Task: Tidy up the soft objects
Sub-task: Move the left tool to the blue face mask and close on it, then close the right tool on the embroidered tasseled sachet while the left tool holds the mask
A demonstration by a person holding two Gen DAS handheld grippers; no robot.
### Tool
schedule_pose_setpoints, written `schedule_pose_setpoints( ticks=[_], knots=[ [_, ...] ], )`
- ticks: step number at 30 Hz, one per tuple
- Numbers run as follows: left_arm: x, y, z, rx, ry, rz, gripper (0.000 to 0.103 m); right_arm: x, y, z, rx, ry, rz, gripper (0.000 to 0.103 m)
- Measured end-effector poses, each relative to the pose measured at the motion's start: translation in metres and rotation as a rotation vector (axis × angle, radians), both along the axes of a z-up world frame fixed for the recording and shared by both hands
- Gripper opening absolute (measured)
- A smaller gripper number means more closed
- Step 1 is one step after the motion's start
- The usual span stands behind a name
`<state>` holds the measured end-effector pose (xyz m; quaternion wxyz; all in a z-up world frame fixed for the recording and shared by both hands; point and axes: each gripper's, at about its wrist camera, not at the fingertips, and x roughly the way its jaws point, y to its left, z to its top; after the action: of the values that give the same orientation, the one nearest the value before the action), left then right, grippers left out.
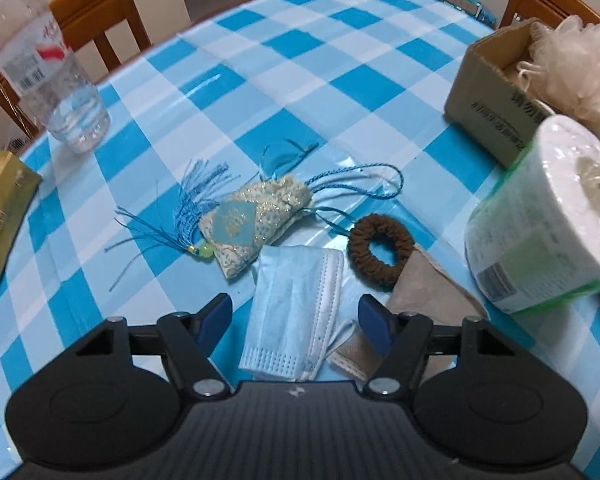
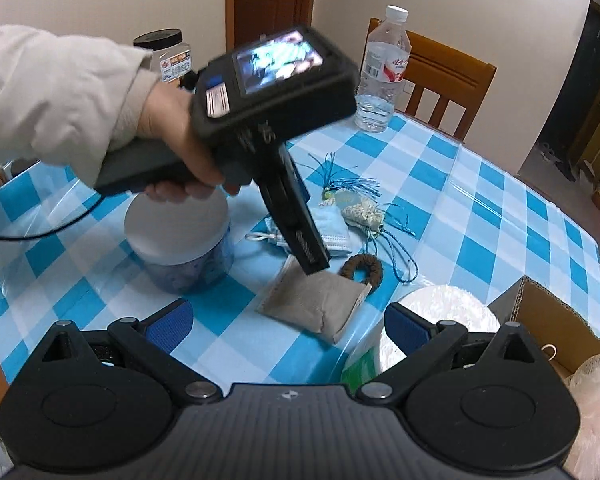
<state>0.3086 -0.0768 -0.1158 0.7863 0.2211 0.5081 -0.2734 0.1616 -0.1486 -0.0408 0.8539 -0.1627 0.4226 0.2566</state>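
Observation:
On the blue checked table lie a folded blue face mask, a cream sachet with blue tassels, a brown scrunchie and a grey pouch. My left gripper is open and empty, its jaws on either side of the mask, just above it. In the right wrist view the left gripper points down over the mask, beside the pouch, scrunchie and sachet. My right gripper is open and empty, held above the table near the pouch.
A cardboard box with a white mesh bath puff stands at the right, a wrapped paper roll in front of it. A water bottle, a gold tissue pack, a white-lidded jar and wooden chairs surround the objects.

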Motion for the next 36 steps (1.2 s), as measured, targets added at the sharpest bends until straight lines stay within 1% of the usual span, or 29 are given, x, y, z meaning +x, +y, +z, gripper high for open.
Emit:
schedule_pose_setpoints(
  ticks=[3, 4, 5, 7, 9, 10, 13, 18, 22, 29, 31, 32, 34, 36],
  knots=[
    [0.003, -0.001, -0.007, 0.001, 0.016, 0.000, 0.066, 0.006, -0.002, 0.000, 0.004, 0.005, -0.013, 0.103],
    [0.004, -0.001, -0.009, 0.000, 0.019, -0.001, 0.061, 0.008, -0.002, 0.001, 0.003, 0.005, -0.018, 0.103],
    [0.004, -0.001, -0.010, -0.001, 0.022, 0.000, 0.054, 0.010, -0.002, 0.001, 0.001, 0.004, -0.022, 0.103],
    [0.006, -0.001, -0.012, -0.008, 0.037, 0.007, 0.044, 0.013, -0.003, 0.001, -0.001, 0.000, -0.022, 0.103],
    [0.007, 0.001, -0.014, -0.029, 0.055, 0.023, 0.038, 0.016, -0.003, 0.001, -0.002, -0.004, -0.021, 0.103],
    [0.007, 0.002, -0.013, -0.037, 0.059, 0.028, 0.034, 0.018, -0.003, 0.001, -0.002, -0.005, -0.019, 0.103],
    [0.007, 0.005, -0.011, -0.040, 0.059, 0.034, 0.030, 0.025, -0.003, 0.001, -0.006, -0.005, -0.014, 0.103],
    [0.009, 0.018, -0.003, -0.042, 0.037, 0.070, 0.030, 0.040, -0.002, 0.006, -0.021, -0.017, 0.006, 0.103],
    [0.013, 0.031, 0.002, -0.039, 0.020, 0.110, 0.030, 0.060, -0.001, 0.005, -0.057, -0.024, 0.017, 0.103],
    [0.017, 0.051, 0.002, -0.028, 0.021, 0.160, 0.030, 0.102, 0.008, 0.000, -0.124, -0.006, 0.102, 0.102],
    [0.018, 0.055, 0.001, -0.030, 0.023, 0.176, 0.030, 0.117, 0.013, -0.004, -0.153, 0.002, 0.132, 0.096],
    [0.018, 0.057, 0.001, -0.034, 0.023, 0.181, 0.030, 0.125, 0.015, -0.007, -0.161, 0.013, 0.145, 0.093],
    [0.019, 0.060, 0.000, -0.039, 0.024, 0.194, 0.030, 0.140, 0.019, -0.014, -0.177, 0.042, 0.173, 0.090],
    [0.020, 0.062, 0.000, -0.045, 0.029, 0.201, 0.030, 0.157, 0.023, -0.022, -0.198, 0.069, 0.204, 0.084]
  ],
)
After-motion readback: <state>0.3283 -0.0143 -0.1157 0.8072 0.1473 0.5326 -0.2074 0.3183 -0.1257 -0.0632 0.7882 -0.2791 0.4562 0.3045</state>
